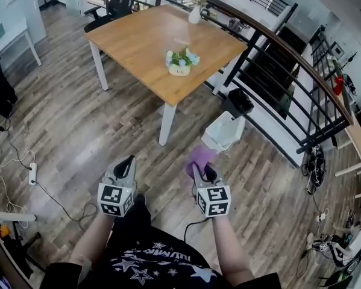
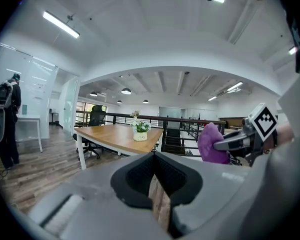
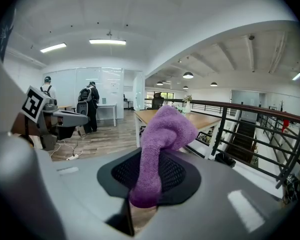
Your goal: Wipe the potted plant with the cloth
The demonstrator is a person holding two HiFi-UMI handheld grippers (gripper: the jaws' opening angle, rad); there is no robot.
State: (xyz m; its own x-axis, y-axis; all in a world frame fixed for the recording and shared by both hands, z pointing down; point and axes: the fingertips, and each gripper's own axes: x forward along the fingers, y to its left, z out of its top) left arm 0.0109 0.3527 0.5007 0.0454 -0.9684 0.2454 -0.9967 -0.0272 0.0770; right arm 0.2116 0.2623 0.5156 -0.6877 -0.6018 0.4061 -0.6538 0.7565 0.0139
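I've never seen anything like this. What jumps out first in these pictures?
The bright purple cloth stands out, clamped in the right tool low in the head view. Ahead stands a wooden table with a small potted plant near its front corner. The left tool, next to the right one, is shut and empty.

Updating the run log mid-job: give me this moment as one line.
left claw: shut, empty | right claw: shut on cloth | plant: on table, not reached | wiping: not begun
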